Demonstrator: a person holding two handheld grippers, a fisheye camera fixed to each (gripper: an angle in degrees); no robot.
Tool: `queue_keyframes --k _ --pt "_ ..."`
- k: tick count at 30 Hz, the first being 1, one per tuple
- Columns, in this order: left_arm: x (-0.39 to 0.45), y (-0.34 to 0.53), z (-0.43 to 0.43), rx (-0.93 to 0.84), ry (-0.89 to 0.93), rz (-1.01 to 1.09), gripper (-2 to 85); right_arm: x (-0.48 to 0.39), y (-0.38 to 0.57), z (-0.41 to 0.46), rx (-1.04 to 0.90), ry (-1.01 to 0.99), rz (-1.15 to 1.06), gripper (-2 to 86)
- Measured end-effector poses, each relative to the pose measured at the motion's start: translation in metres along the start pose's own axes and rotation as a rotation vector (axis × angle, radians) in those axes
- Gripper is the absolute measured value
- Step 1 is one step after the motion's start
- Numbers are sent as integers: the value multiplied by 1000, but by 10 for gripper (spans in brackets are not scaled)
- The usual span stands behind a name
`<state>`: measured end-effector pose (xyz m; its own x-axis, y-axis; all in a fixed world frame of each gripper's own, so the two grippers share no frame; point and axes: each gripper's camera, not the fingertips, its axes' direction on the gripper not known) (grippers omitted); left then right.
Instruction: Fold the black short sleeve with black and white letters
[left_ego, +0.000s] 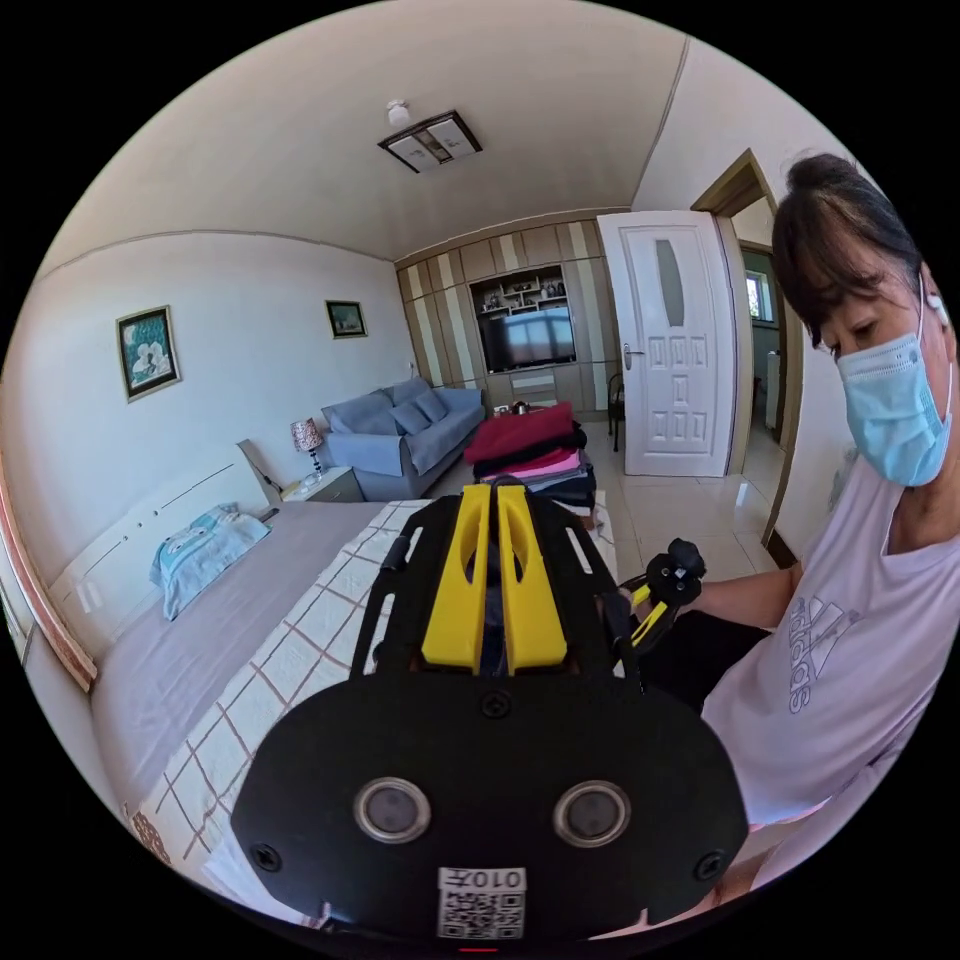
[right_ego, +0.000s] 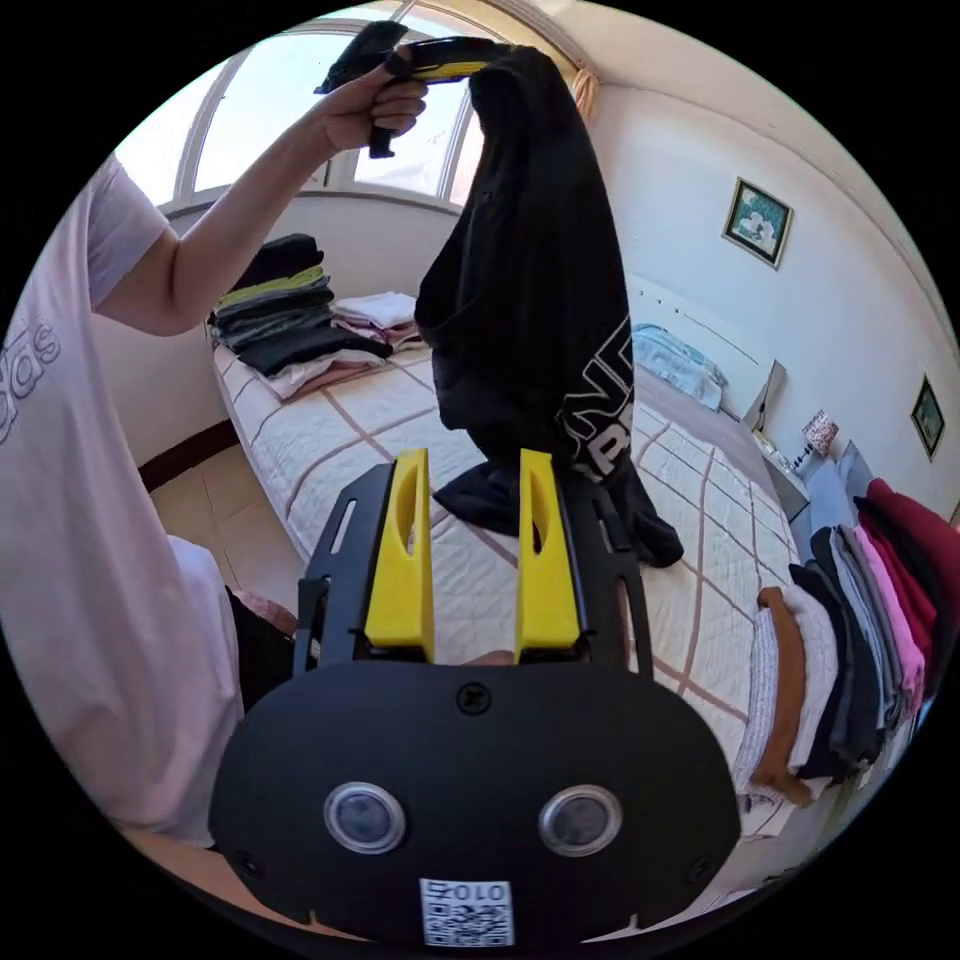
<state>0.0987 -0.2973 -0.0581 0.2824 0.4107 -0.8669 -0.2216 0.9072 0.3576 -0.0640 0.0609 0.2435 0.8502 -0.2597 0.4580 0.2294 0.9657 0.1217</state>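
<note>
The left gripper (right_ego: 470, 62), raised high in the person's hand (right_ego: 365, 100), is clamped on a bunch of the black shirt (right_ego: 520, 280), which hangs down with its hem resting on the bed (right_ego: 330, 420) near the middle of the quilt. In its own view the yellow jaws sit nearly together with dark cloth between them. The right gripper (right_ego: 472, 530) hangs lower, jaws spread apart and holding nothing, aimed at the shirt's lower part. One shirt is in hand; I count two stacks of folded clothes on the bed (one at the far edge (right_ego: 290, 320), one along the right edge (right_ego: 850, 640)). The risk, I think, is the bunched grip: if the cloth slips, the shirt drops in a heap, or the lettering (right_ego: 600, 420) ends up folded crooked.
</note>
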Motion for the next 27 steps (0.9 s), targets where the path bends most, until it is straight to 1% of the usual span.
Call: queue_keyframes --k 2,5,10,13,16,20,22,23,26,27 --pt "22 -32 2 18 21 45 -2 -5 -1 -20 60 15 0 123" --pt "51 -65 11 14 1 100 -2 -13 3 -46 104 4 -19 123" --pt "102 -101 22 -4 -93 159 -2 -17 38 -77 89 -4 -8 125" --pt "125 -118 26 -12 -147 174 -2 -9 71 -102 55 36 80 126" --pt "140 -133 26 -1 -187 171 -2 -5 100 -132 39 119 197 128" --pt "160 -143 21 31 -198 158 -2 6 119 -157 78 159 400 152" --pt "169 -144 17 46 -200 157 -2 11 120 -158 97 199 448 169" --pt "175 -144 13 50 -198 158 -2 14 118 -155 92 256 449 173" --pt "188 -139 -2 53 -199 180 -2 32 111 -136 39 461 383 172" --pt "190 -138 -6 53 -203 183 -2 48 111 -126 22 481 359 167"
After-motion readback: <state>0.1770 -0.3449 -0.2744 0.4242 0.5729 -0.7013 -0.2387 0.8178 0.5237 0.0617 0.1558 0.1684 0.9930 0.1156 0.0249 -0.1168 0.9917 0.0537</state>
